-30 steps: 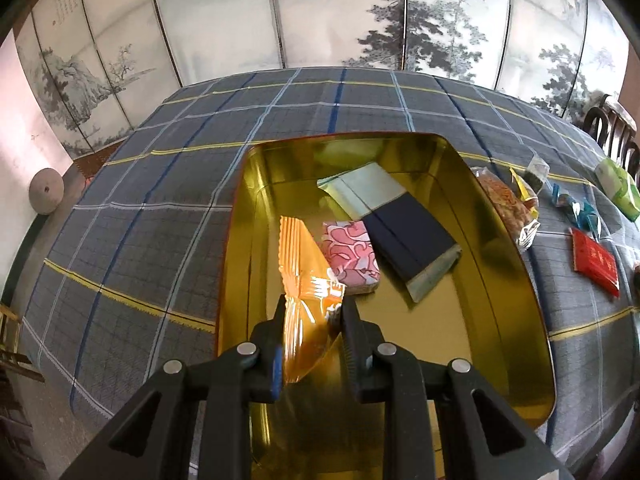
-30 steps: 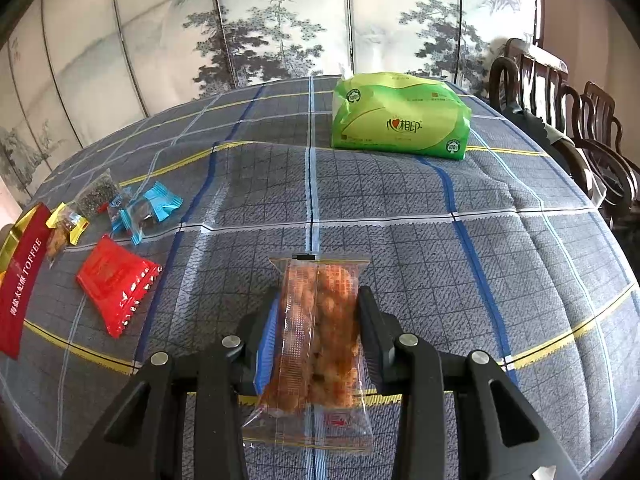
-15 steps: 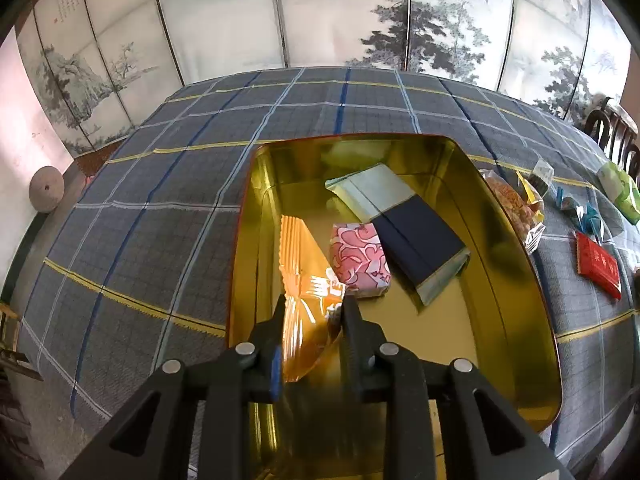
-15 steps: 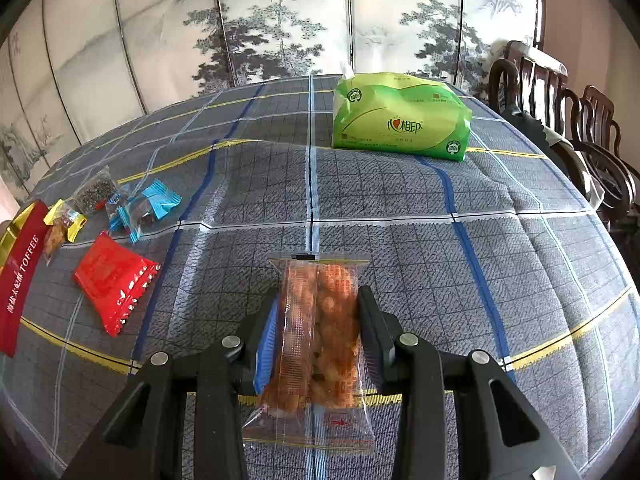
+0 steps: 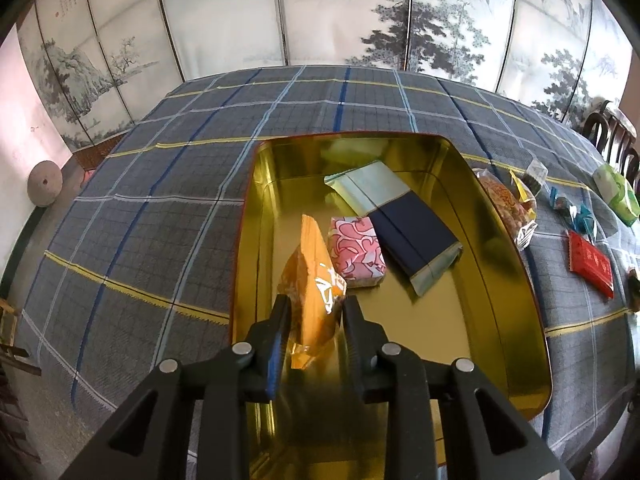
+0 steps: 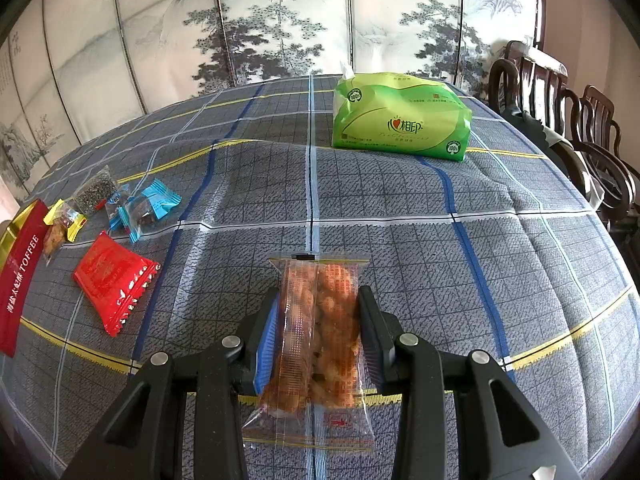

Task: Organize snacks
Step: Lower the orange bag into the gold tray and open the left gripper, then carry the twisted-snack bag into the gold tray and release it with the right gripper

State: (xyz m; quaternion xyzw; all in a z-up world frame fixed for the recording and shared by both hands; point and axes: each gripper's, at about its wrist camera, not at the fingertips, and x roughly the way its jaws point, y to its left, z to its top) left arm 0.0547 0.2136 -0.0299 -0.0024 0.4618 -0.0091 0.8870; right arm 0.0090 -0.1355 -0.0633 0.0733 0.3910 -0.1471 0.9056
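Observation:
My left gripper point(image 5: 314, 306) is over the near part of the gold tin tray point(image 5: 496, 240). An orange snack packet point(image 5: 314, 280) stands tilted between its jaws, which look slightly spread; the right pad shows a gap. In the tray lie a pink patterned packet point(image 5: 356, 252) and a navy and pale green packet point(image 5: 400, 216). My right gripper point(image 6: 319, 304) is shut on a clear packet of orange crackers point(image 6: 318, 332), held just above the plaid tablecloth point(image 6: 400, 240).
Right of the tray lie a red packet point(image 6: 114, 280), blue-wrapped candies point(image 6: 144, 210), a seed bag point(image 6: 94, 196), a small yellow packet point(image 6: 64, 222) and a cracker bag point(image 5: 506, 204). A green tissue pack point(image 6: 400, 120) stands further back. Wooden chairs point(image 6: 568, 120) are at the right edge.
The left gripper's jaws have spread a little and the orange packet has tipped and slid forward in them. The left view shifted slightly over the tray. The right gripper has not moved.

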